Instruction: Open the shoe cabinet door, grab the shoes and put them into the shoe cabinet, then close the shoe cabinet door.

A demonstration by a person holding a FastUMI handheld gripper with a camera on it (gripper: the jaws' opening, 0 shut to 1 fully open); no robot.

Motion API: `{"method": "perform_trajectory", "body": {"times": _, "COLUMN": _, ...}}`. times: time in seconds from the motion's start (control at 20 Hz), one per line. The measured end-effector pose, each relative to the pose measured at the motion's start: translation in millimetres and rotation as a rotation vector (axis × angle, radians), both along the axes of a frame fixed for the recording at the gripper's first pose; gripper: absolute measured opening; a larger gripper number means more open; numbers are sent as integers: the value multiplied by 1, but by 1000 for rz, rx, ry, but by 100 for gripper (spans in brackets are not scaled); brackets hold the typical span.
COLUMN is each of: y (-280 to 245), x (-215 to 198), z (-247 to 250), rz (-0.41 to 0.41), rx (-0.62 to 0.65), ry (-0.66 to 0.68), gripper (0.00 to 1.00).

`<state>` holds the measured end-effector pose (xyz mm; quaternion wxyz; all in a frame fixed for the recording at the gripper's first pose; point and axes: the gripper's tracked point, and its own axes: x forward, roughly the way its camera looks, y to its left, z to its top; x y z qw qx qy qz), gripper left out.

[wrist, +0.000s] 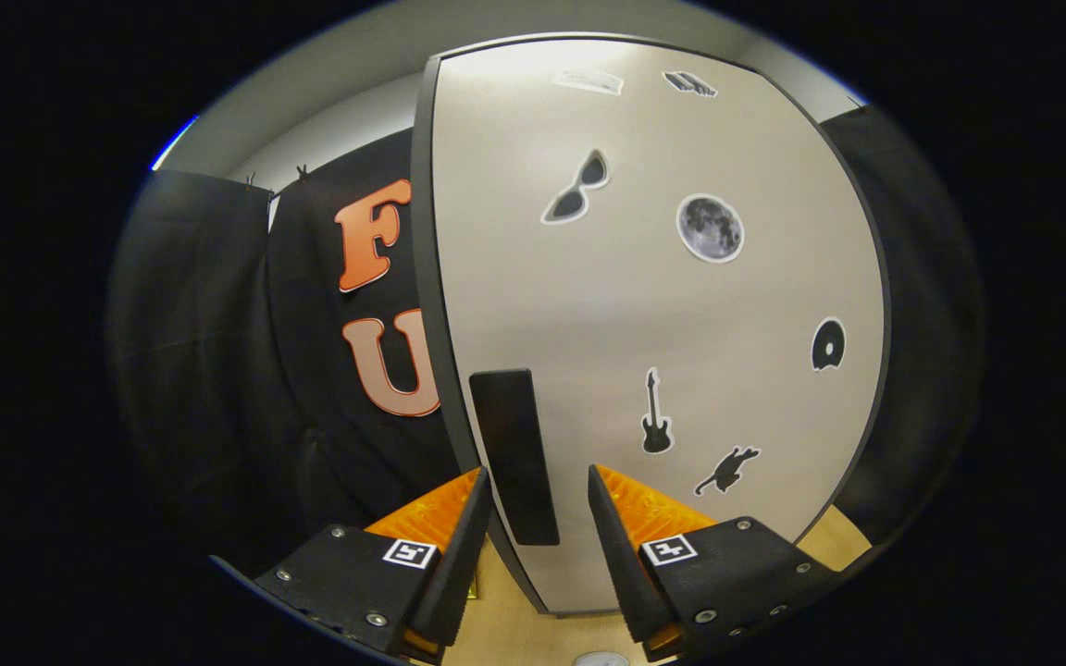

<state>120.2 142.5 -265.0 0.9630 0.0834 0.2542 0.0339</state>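
Observation:
The shoe cabinet door is a pale panel with a dark edge, decorated with small stickers of sunglasses, a moon, a guitar, a cat and a disc. A dark upright handle sits near its left edge. My gripper is open, its fingers on either side of the handle's lower half, close to the door. The door looks shut or nearly so.
Black cloth booth walls stand left of the cabinet and to its right. A light wooden surface lies below the door, with a small round pale object near me.

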Motion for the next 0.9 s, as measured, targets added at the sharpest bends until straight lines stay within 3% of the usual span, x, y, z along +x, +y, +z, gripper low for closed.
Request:
{"method": "perform_trajectory", "body": {"times": 0.25, "y": 4, "x": 14, "z": -10, "rz": -41, "rx": -53, "ry": -16, "gripper": 40}}
{"method": "perform_trajectory", "body": {"times": 0.5, "y": 4, "x": 8, "z": -9, "rz": -34, "rx": -71, "ry": -31, "gripper": 25}}
{"method": "perform_trajectory", "body": {"times": 0.9, "y": -4, "x": -29, "z": 15, "rz": 30, "rx": -63, "ry": -40, "gripper": 21}}
